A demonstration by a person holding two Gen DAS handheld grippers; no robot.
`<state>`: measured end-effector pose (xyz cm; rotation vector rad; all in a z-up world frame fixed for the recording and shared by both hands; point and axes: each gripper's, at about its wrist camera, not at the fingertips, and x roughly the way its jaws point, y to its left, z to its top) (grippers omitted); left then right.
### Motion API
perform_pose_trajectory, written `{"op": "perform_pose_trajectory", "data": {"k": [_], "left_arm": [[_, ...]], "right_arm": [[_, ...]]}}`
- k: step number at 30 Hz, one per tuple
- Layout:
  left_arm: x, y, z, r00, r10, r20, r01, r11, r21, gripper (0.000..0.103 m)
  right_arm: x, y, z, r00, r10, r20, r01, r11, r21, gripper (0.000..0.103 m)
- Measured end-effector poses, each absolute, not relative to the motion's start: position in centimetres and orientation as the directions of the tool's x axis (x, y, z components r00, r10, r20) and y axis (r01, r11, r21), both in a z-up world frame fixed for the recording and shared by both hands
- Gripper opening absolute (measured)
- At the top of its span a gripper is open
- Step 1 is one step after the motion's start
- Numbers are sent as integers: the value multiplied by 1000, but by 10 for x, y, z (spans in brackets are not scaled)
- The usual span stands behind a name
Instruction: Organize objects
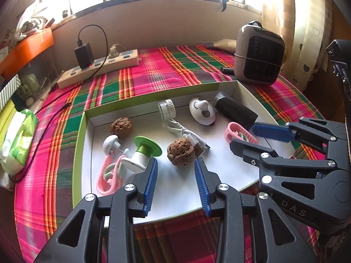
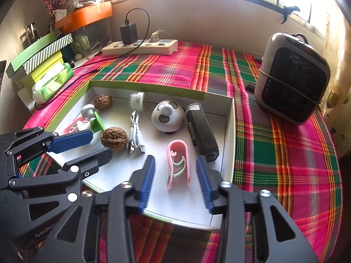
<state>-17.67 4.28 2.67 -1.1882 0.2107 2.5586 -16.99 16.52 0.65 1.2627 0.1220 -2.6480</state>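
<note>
A shallow white box with green walls (image 1: 79, 140) (image 2: 229, 131) lies on the plaid cloth and holds small items. My left gripper (image 1: 176, 164) is open, with a brown walnut (image 1: 180, 151) (image 2: 114, 139) just ahead between its fingers. A green-and-white gadget (image 1: 143, 153) touches its left finger. My right gripper (image 2: 175, 162) is open around a pink clip (image 2: 177, 164) (image 1: 238, 132). Also in the box are a second walnut (image 1: 121, 127), a white cable (image 2: 136, 134), a white round gadget (image 2: 167, 116), a black trimmer (image 2: 201, 131) and another pink clip (image 1: 109, 175).
A grey heater (image 1: 258, 54) (image 2: 291, 79) stands at the back right. A power strip with a black charger (image 1: 98, 68) (image 2: 140, 47) lies at the back. A tissue pack (image 1: 17, 142) (image 2: 52, 83) and stacked boxes (image 2: 37, 57) are on the left.
</note>
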Motion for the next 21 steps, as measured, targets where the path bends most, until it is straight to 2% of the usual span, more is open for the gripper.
{"op": "perform_pose_trajectory", "data": {"k": [18,20,21], "left_arm": [[-132,23,43,-661,175,-730,-240,-971,-15,34],[-124,24,44,-678,146,-720,-229,-973,18,34],[-122,23,44,-680,148,-719,-229,-973,17,34]], "right_arm": [[-116,165,27,-674,-143,-725,159,-986,47,46],[-110,163,27,-678,-143,-721,158,-986,46,48],[-107,163,27,-680,-143,-719,157,-986,47,53]]}}
